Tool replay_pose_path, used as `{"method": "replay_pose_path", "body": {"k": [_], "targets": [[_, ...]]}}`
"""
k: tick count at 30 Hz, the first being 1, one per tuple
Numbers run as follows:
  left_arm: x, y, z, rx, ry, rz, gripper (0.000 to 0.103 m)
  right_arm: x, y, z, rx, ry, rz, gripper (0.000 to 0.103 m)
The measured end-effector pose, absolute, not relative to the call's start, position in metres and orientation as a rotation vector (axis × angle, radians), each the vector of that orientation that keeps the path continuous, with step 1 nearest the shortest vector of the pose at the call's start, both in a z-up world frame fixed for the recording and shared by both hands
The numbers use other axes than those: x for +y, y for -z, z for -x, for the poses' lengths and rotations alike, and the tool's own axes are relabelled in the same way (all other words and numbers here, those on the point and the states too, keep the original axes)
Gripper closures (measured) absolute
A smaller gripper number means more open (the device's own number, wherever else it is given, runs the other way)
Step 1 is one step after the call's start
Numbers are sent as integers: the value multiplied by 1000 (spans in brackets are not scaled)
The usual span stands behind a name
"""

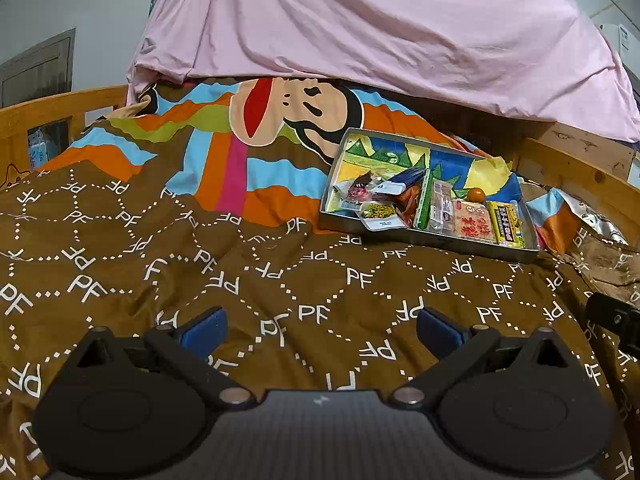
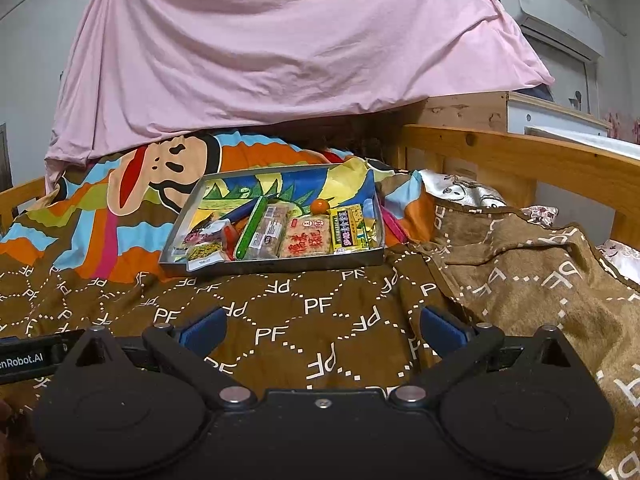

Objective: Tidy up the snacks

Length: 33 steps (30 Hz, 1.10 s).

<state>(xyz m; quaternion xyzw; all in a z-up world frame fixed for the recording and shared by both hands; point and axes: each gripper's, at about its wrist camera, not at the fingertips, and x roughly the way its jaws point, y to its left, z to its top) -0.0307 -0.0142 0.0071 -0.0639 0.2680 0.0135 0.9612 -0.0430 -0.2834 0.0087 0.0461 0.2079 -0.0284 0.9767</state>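
A shallow metal tray [image 1: 424,238] [image 2: 276,265] with a colourful painted bottom lies on the bed. It holds several snack packs: a yellow pack [image 1: 506,224] [image 2: 350,228], a pink pack with red characters [image 1: 474,224] [image 2: 306,238], a clear-wrapped bar [image 1: 440,206] [image 2: 270,232], a green stick [image 1: 424,200] [image 2: 250,228], a small orange fruit [image 1: 476,194] [image 2: 320,205] and small packets at the left end [image 1: 376,212] [image 2: 204,250]. My left gripper [image 1: 320,330] is open and empty, well short of the tray. My right gripper [image 2: 322,328] is open and empty, also short of it.
A brown "PF" blanket [image 1: 240,280] [image 2: 300,312] covers the bed. A pink sheet [image 1: 360,20] [image 2: 260,40] hangs behind. Wooden bed rails run at the left [image 1: 40,112] and right [image 2: 520,152]. An air conditioner [image 2: 552,12] is on the wall.
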Motion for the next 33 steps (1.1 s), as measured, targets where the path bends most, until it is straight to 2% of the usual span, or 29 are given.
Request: {"method": "replay_pose_path", "body": {"k": [33], "targets": [[-18, -7, 31, 564, -56, 132, 0, -283, -3, 43, 435, 54, -88, 1]]}}
